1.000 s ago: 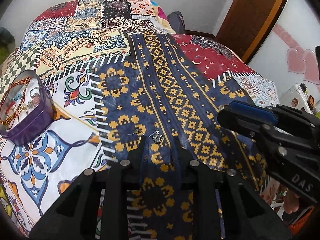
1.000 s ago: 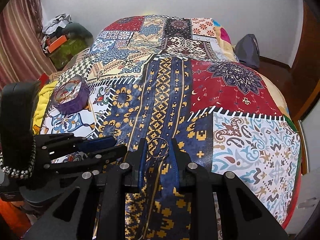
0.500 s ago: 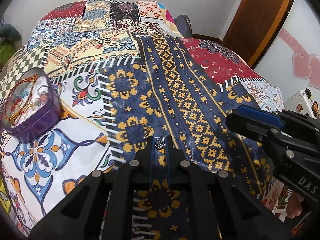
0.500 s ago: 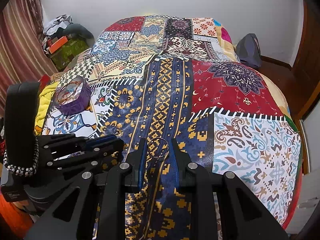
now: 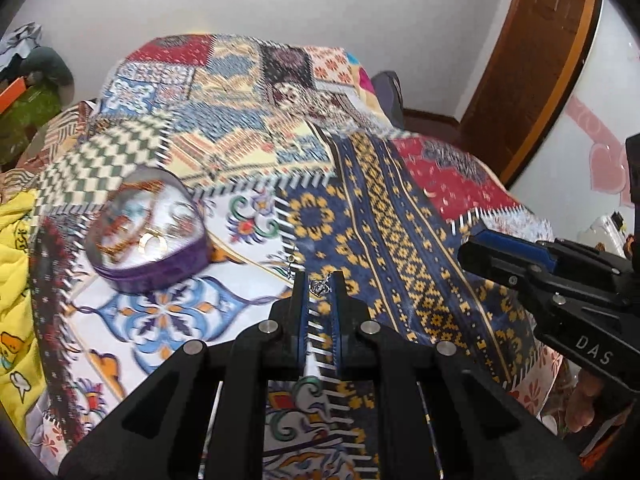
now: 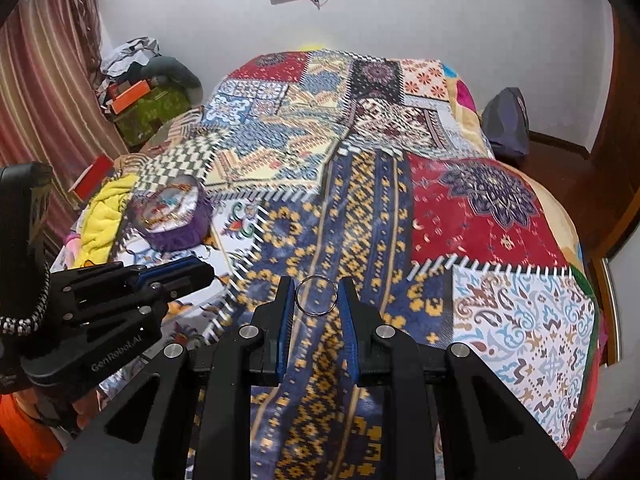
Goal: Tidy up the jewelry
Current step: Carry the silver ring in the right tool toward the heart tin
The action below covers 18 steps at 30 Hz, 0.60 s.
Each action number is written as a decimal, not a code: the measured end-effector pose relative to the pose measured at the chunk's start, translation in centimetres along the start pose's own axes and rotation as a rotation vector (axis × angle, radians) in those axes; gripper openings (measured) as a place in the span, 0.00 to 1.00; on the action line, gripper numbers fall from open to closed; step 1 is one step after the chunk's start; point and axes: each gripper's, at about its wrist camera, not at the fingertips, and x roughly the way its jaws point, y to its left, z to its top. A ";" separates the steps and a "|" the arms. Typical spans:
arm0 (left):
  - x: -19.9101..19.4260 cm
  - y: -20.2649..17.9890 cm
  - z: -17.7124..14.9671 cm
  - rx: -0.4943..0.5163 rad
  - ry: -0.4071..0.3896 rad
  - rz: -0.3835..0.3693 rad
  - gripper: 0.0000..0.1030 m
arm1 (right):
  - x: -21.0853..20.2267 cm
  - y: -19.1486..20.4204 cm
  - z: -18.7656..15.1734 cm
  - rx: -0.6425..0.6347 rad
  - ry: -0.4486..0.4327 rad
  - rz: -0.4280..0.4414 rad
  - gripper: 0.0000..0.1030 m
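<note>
My left gripper (image 5: pixel 319 286) is shut on a small silver charm with a fine chain (image 5: pixel 319 287) and holds it above the patchwork bedspread (image 5: pixel 384 216). A purple heart-shaped jewelry tin (image 5: pixel 150 232), open and holding bracelets and rings, sits on the bed to the left of it. My right gripper (image 6: pixel 316 294) is shut on a silver hoop ring (image 6: pixel 316 294) and holds it above the blue and yellow strip of the bedspread. The tin also shows in the right wrist view (image 6: pixel 174 216), far left. Each gripper shows in the other's view, the right (image 5: pixel 560 280) and the left (image 6: pixel 132 292).
A yellow cloth (image 5: pixel 16 264) lies at the bed's left edge. A dark bag (image 6: pixel 508 124) stands on the floor past the bed's far right corner. Boxes and clothes (image 6: pixel 144 92) pile up at the far left. A wooden door (image 5: pixel 532 68) is on the right.
My left gripper closed on the silver charm, lifted it off the bedspread and swung left toward the purple tin. My right gripper stayed nearly still, holding the hoop ring.
</note>
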 end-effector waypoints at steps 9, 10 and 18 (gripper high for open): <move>-3.2 2.5 1.0 -0.045 -0.088 0.045 0.08 | -0.5 2.7 1.9 -0.035 -0.051 0.041 0.19; -3.4 2.7 1.0 -0.046 -0.095 0.051 0.08 | -0.5 3.0 2.1 -0.039 -0.055 0.046 0.19; -5.3 4.8 1.6 -0.071 -0.151 0.084 0.08 | 0.0 5.1 3.3 -0.065 -0.076 0.089 0.19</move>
